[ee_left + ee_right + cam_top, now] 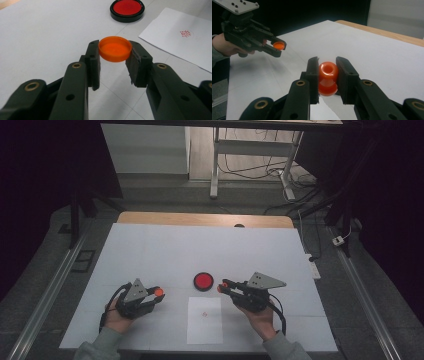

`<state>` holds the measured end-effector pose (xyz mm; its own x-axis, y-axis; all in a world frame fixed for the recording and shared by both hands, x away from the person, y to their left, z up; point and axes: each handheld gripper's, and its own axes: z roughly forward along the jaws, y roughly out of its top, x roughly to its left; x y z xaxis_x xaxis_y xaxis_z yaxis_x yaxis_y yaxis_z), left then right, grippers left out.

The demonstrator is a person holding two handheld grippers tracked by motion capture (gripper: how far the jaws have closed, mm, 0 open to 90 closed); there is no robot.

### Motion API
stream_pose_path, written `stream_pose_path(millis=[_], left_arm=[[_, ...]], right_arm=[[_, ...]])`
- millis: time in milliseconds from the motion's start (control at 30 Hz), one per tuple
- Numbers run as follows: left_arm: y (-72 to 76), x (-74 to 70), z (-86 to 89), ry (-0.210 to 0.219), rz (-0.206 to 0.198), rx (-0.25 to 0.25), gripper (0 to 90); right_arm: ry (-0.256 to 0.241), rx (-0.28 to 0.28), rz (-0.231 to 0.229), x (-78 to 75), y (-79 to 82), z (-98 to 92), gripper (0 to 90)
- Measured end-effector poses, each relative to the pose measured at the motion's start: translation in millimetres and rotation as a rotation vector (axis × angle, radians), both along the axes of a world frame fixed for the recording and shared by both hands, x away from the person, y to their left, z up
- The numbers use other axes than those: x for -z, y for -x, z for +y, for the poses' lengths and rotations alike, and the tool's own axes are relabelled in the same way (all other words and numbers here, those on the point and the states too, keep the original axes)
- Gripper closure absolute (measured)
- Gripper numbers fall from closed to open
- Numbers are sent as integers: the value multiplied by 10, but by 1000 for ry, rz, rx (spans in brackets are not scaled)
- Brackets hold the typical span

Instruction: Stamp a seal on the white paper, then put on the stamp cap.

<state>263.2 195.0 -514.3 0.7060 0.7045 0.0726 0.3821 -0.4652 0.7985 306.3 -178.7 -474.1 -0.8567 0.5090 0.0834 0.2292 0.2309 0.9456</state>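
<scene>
My left gripper (115,53) is shut on a small orange cap (115,48), held open side up above the white table; the same gripper (156,293) and cap (159,292) sit at the lower left of the high view. My right gripper (327,72) is shut on an orange stamp handle (328,77), and this gripper (223,286) lies just right of the round red ink pad (203,281). A white sheet of paper (204,320) with a small red stamp mark (186,33) lies between my hands.
The white tabletop (175,250) has a wooden strip (205,219) along its far edge. Desk legs and cables (260,167) stand on the floor beyond. Dark curtains flank both sides.
</scene>
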Motion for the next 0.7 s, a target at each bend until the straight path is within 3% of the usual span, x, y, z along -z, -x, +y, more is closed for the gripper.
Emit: stream_pose_path(millis=[700], left_arm=[[-4,-2,-18,0,-2,3,641]], right_arm=[[-7,1,0,-14,-3,-12,722]])
